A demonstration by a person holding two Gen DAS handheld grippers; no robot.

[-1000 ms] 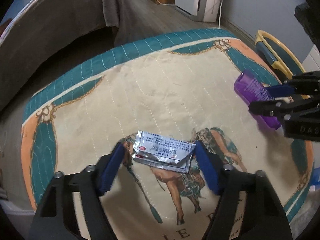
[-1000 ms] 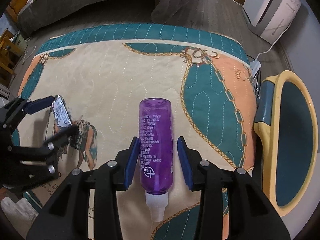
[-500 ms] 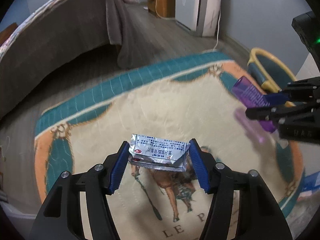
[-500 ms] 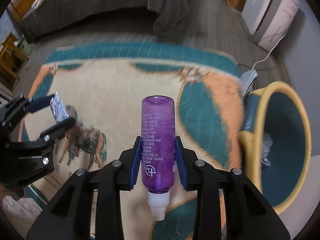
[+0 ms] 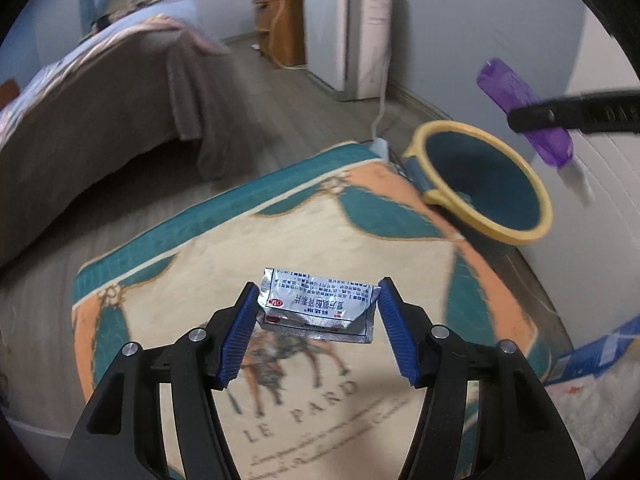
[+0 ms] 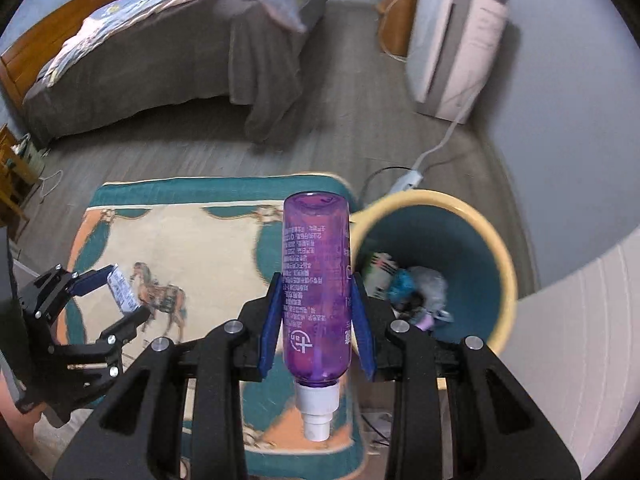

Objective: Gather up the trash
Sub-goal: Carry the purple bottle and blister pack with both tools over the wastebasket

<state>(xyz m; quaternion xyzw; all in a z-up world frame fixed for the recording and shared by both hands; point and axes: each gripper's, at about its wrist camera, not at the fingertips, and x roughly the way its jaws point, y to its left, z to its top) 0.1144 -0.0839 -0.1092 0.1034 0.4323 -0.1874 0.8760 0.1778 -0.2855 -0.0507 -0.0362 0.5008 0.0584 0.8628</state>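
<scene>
left gripper (image 5: 316, 300): blue pads clamped on both short ends of a silver foil sachet (image 5: 318, 306), held clear above the rug
sachet print: rows of small dark characters, too fine to read; two red oval marks on its left side
right gripper (image 6: 316, 312): narrow grip, pads pressed to both sides of a purple bottle (image 6: 316, 292), white nozzle toward the camera
bottle print: white logo "an" with a plus in a partial ring near the nozzle end; above it lines of small text, not legible
rug (image 5: 280, 240): cream centre, teal and orange border, horse-and-rider picture, "LE PARD" below it, script line under that unreadable
bin (image 6: 492, 248): yellow rim, teal inside, just beside the rug's right edge; crumpled trash lies at the bottom, just right of the bottle in the right wrist view
background: bed (image 6: 168, 40) with grey cover, white appliance (image 6: 452, 40) by the wall
</scene>
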